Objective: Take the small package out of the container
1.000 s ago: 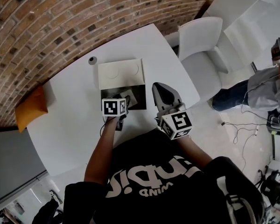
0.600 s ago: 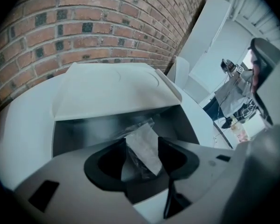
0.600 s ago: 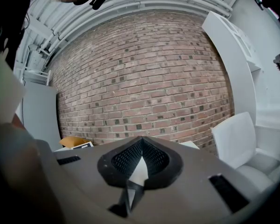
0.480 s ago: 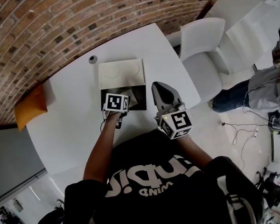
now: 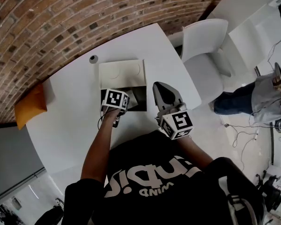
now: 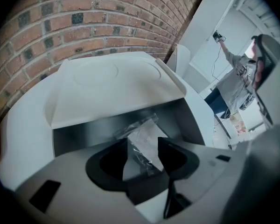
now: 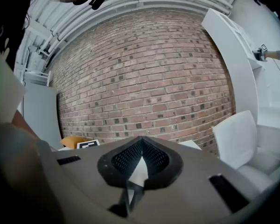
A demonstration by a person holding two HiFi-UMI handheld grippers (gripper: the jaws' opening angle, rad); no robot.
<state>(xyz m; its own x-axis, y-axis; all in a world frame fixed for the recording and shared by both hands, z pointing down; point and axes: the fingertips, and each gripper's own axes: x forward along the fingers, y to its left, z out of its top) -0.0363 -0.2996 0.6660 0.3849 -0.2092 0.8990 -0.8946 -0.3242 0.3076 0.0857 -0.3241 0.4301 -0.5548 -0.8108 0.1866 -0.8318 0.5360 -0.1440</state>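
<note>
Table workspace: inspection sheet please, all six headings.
Surface: white table.
Job's things: box open, lid raised; clear package inside.
Clutter: dark round thing near the wall; orange item at the table's left end.
Grippers: left gripper open, jaws either side of the package; right gripper shut, empty.
Cables: cable on the floor at right.
Surroundings: brick wall, white chair, second person.

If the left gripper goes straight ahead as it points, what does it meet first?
Likely the small clear plastic package, lying in the open dark container, in line with the left gripper's open tongs.
</note>
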